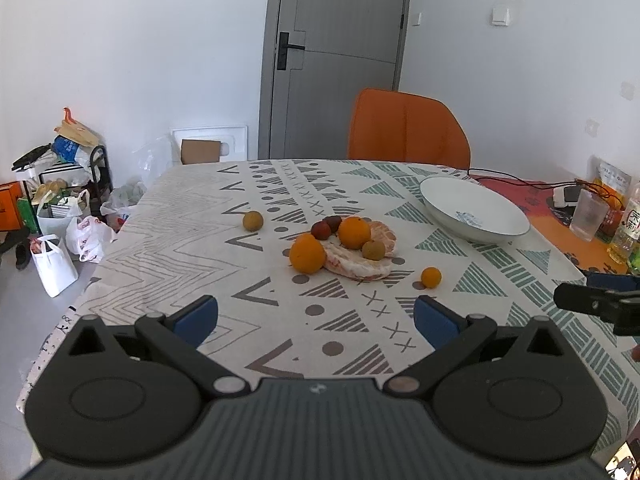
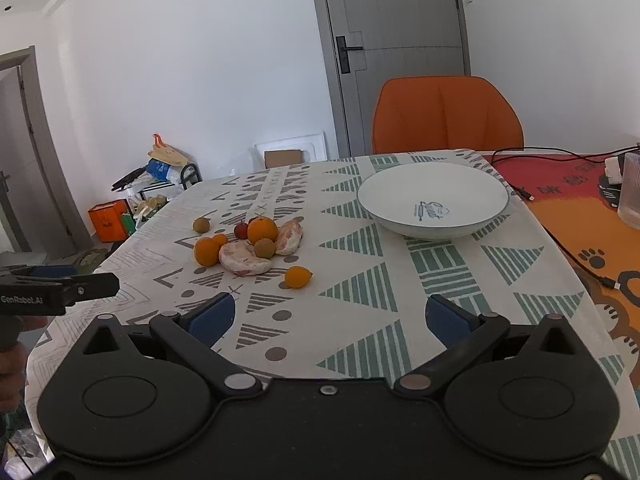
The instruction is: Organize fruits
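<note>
A pile of fruit lies mid-table: two oranges (image 1: pixel 307 255) (image 1: pixel 354 232), peeled pomelo pieces (image 1: pixel 356 265), two dark red fruits (image 1: pixel 321 230) and a brown-green fruit (image 1: pixel 373 249). A small orange fruit (image 1: pixel 431 277) lies alone nearer me, and a brown-green fruit (image 1: pixel 252 221) lies to the left. A white bowl (image 1: pixel 452 196) stands empty at the right. In the right wrist view the pile (image 2: pixel 244 258), the small orange fruit (image 2: pixel 297 277) and the bowl (image 2: pixel 400 184) show again. My left gripper (image 1: pixel 316 320) is open and empty, short of the pile. My right gripper (image 2: pixel 330 320) is open and empty.
An orange chair (image 1: pixel 406 130) stands behind the table. A glass (image 1: pixel 588 216), a bottle (image 1: pixel 626 228), cables (image 2: pixel 560 240) and a charger sit at the right on an orange mat. Bags and boxes (image 1: pixel 60 220) crowd the floor at the left. The patterned tablecloth (image 1: pixel 200 264) hangs over the left edge.
</note>
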A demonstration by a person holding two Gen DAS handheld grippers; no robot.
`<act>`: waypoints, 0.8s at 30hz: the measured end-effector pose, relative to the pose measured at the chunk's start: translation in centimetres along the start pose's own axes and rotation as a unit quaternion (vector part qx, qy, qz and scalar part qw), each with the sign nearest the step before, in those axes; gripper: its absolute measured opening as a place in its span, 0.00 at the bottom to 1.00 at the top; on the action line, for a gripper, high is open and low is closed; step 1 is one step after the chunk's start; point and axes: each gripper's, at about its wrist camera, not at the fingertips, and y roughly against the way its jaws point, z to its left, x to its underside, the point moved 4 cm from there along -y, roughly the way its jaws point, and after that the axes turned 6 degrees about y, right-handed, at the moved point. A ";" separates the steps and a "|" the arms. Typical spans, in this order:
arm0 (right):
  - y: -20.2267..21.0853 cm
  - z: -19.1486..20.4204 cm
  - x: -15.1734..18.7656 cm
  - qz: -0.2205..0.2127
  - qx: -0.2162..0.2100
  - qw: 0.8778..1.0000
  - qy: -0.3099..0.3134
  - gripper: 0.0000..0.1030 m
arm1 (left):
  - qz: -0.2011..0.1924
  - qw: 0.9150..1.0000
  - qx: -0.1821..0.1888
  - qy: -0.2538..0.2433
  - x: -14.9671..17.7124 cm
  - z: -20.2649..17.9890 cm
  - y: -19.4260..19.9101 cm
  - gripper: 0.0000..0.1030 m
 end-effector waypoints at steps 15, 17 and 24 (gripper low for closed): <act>-0.4 0.5 0.2 0.004 -0.005 1.000 0.003 1.00 | -0.011 1.000 0.012 -0.012 -0.2 -0.5 0.6 1.00; -0.4 0.5 0.2 0.004 -0.003 1.000 0.004 1.00 | -0.012 1.000 0.013 -0.010 -0.1 -0.5 0.6 1.00; -1.0 0.5 0.2 0.010 -0.012 1.000 0.002 1.00 | -0.020 0.999 0.025 -0.005 -0.1 -0.5 0.4 1.00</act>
